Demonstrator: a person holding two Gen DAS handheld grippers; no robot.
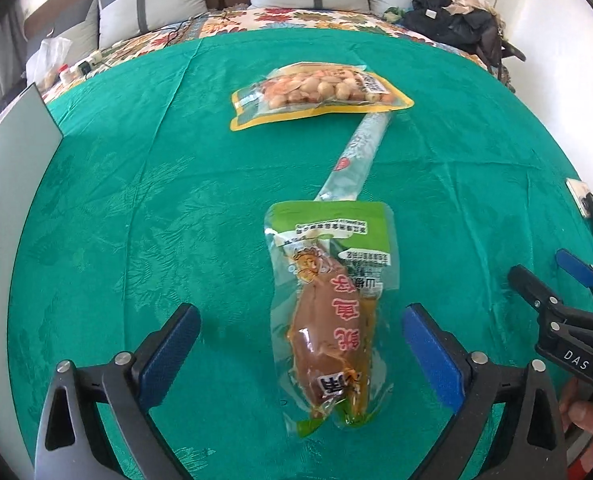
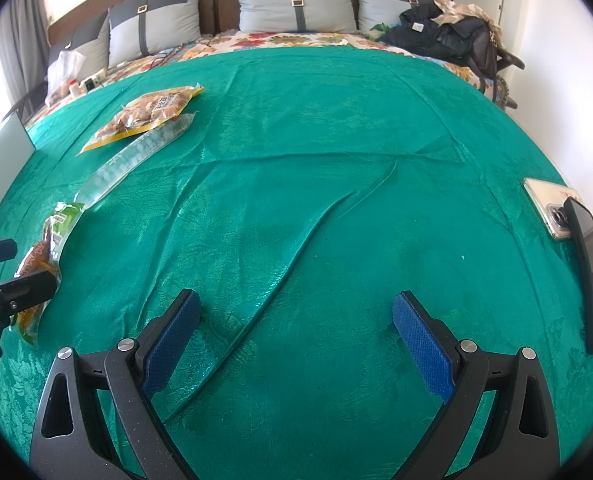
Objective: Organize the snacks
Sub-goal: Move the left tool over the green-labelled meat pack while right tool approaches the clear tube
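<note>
Green cloth (image 1: 136, 208) spread over a bed, creased in long folds.

Left gripper (image 1: 300, 328): fingers apart, blue pads either side of a green-topped snack pouch (image 1: 328, 320) holding a brown piece of meat. Pouch lies flat on the cloth between the pads; neither pad touches it. From the right wrist view the same pouch shows at the left edge, partly behind the left gripper's black finger.

Beyond the pouch, a long clear tube pack (image 1: 356, 152) runs diagonally away, its near end tucked at the pouch's top edge, its far end under a yellow-edged bag of nuts (image 1: 316, 96). The three snacks form a loose chain up the middle of the left view.

Right gripper (image 2: 296, 320): fingers wide apart over bare cloth, nothing between them. It sits well to the right of the snacks. A bit of the person's hand (image 1: 588, 420) shows at its handle in the left view.

Right side of the cloth: a phone (image 2: 548, 208) in a clear case, a dark tablet-like slab (image 2: 592, 272) overlapping its near end.

Head of the bed: grey pillows (image 2: 292, 0), floral cover, a heap of dark clothing (image 2: 444, 28) at the right.
</note>
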